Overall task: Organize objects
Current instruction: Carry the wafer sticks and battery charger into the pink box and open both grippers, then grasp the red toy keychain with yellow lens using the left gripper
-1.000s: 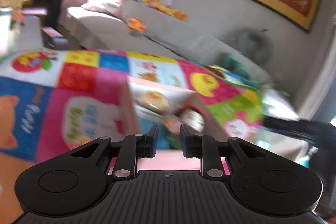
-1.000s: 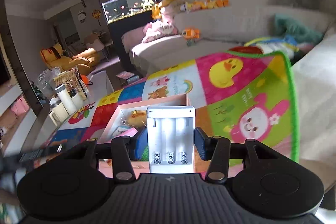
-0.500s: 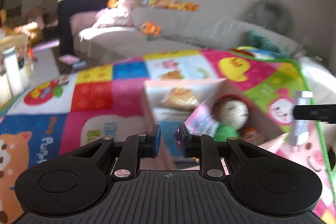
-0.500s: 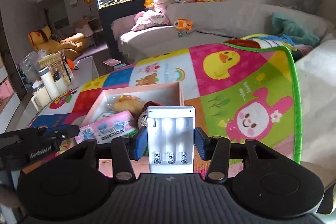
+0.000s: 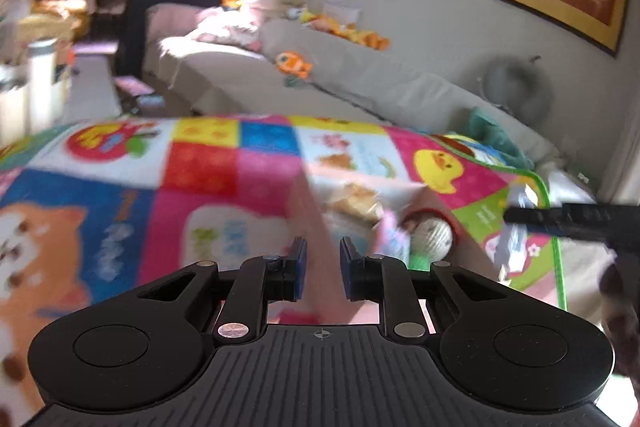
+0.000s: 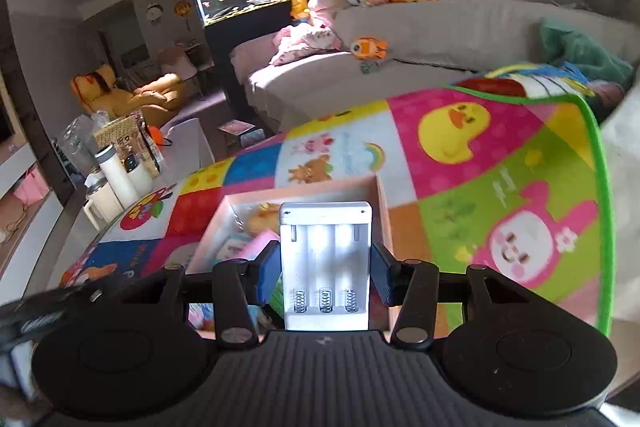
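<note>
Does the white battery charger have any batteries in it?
Empty. The battery charger in the right claw shows three bare slots with uncovered springs at the bottom.

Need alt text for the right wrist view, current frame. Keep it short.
The right claw is shut on a white battery charger with three empty slots, held above an open pink box of toys and snacks. The box sits on a colourful cartoon play mat, with a beige sofa behind.
</note>
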`<state>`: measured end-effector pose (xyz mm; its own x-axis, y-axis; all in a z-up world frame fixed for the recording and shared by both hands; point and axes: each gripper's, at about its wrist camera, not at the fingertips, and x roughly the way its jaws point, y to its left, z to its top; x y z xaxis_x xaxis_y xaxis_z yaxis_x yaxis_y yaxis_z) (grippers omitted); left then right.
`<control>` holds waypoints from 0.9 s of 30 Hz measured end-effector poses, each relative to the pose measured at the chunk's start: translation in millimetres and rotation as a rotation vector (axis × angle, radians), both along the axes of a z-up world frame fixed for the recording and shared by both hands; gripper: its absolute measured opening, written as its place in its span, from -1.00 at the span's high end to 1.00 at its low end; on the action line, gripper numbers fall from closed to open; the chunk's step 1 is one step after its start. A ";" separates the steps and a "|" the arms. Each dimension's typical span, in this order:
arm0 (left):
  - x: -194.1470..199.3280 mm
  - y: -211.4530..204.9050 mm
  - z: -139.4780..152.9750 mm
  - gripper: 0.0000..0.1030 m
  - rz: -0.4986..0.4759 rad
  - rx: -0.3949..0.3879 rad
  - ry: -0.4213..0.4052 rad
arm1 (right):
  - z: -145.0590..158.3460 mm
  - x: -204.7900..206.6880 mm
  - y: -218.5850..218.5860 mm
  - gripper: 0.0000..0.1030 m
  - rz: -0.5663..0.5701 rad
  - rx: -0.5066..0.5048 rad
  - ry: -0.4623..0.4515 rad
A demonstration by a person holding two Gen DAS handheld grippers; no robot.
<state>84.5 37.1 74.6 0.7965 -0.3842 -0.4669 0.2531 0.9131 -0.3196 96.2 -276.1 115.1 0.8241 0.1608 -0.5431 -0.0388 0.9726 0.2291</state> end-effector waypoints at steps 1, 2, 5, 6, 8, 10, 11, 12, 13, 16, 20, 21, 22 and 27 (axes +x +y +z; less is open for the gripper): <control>-5.7 7.9 -4.1 0.60 0.004 -0.010 0.024 | -0.4 8.1 5.2 0.08 0.008 -0.005 0.008; -9.9 14.1 -6.8 0.60 0.007 -0.018 0.038 | -1.8 16.7 11.0 0.08 0.021 -0.009 0.024; -25.8 32.9 -13.0 0.60 0.021 -0.023 0.055 | -15.6 45.3 31.0 -0.09 0.078 -0.060 0.113; -29.9 39.7 -14.1 0.59 0.031 -0.022 0.057 | -21.4 50.8 36.0 -0.28 0.068 -0.087 0.145; -31.6 53.5 -16.2 0.60 0.065 -0.022 0.068 | -26.8 48.8 40.6 -0.30 0.053 -0.110 0.149; -25.2 64.4 -21.2 0.59 0.110 -0.024 0.094 | -27.8 35.3 41.6 -0.35 0.048 -0.108 0.121; -20.9 67.8 -23.6 0.59 0.126 -0.027 0.118 | -26.7 27.0 41.8 -0.45 0.045 -0.109 0.101; -15.7 68.1 -26.9 0.59 0.134 -0.032 0.147 | -25.5 16.3 41.8 -0.53 0.048 -0.113 0.075; -10.3 67.2 -30.9 0.59 0.130 -0.039 0.177 | -24.3 4.4 43.3 -0.56 0.056 -0.124 0.046; 7.3 54.5 -41.1 0.59 0.107 -0.061 0.250 | -30.0 -29.0 50.3 -0.68 0.088 -0.172 -0.009; 27.3 41.1 -35.3 0.59 0.120 -0.085 0.222 | -53.5 -65.0 65.1 -0.70 0.137 -0.232 -0.013; 33.0 39.8 -31.9 0.59 0.115 -0.081 0.197 | -60.6 -72.3 67.1 -0.70 0.146 -0.233 -0.009; 40.0 37.9 -28.2 0.59 0.103 -0.062 0.175 | -68.6 -78.2 68.1 -0.70 0.156 -0.224 0.001; 60.2 40.7 -37.0 0.59 0.099 0.031 0.211 | -96.1 -88.7 63.2 -0.70 0.169 -0.124 0.060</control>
